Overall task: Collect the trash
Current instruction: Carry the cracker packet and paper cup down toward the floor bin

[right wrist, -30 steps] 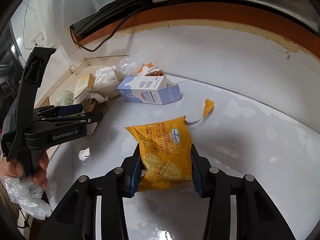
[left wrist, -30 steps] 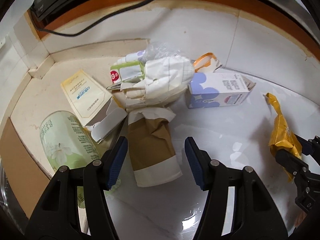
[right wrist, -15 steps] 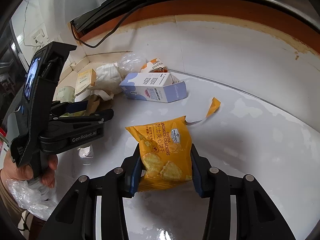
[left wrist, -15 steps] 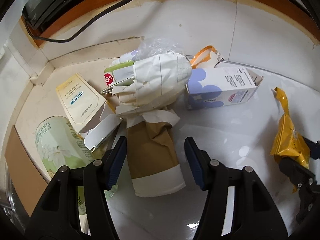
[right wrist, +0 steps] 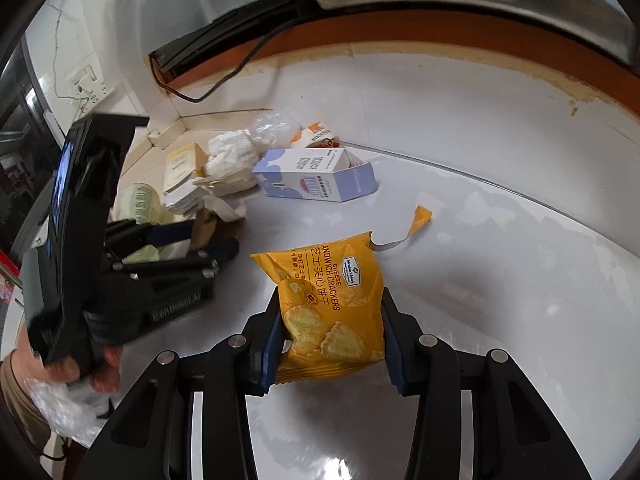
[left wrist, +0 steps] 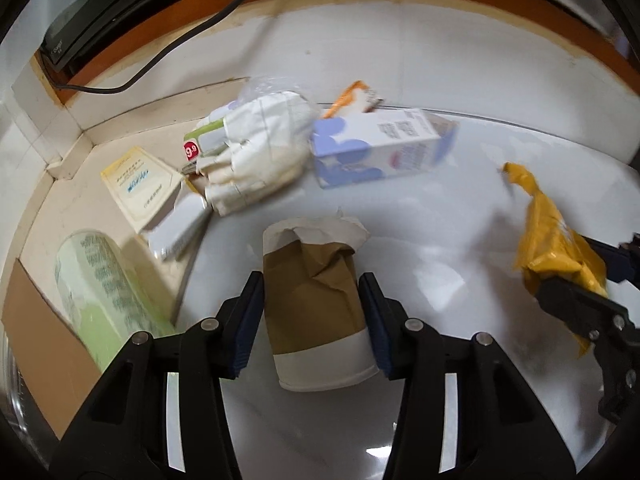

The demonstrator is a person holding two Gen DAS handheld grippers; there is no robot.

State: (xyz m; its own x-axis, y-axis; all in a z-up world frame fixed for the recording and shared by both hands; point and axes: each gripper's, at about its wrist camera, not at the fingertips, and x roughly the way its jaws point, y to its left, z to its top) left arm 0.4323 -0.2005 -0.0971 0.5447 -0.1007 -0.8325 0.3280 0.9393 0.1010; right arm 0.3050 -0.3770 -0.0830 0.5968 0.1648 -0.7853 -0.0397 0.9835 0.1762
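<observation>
Green canister [left wrist: 100, 284] blurred, label unreadable; left-view right gripper [left wrist: 576, 284] edge-cropped.

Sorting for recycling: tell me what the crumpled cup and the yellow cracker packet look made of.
Crumpled cup: paper, matte brown sleeve over a white base; sharp creases and a torn rim suggest it.
Cracker packet: likely thin plastic film, glossy, printed, with soft wrinkles and a torn-off strip; any foil lining can't be seen.

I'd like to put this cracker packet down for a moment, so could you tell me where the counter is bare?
Bare white counter lies beyond the yellow cracker packet, right of the blue-and-white carton, with only a torn yellow strip at its near edge. It is crowded in the left corner: carton, crumpled white paper, cream box, green bottle, crushed paper cup.
</observation>
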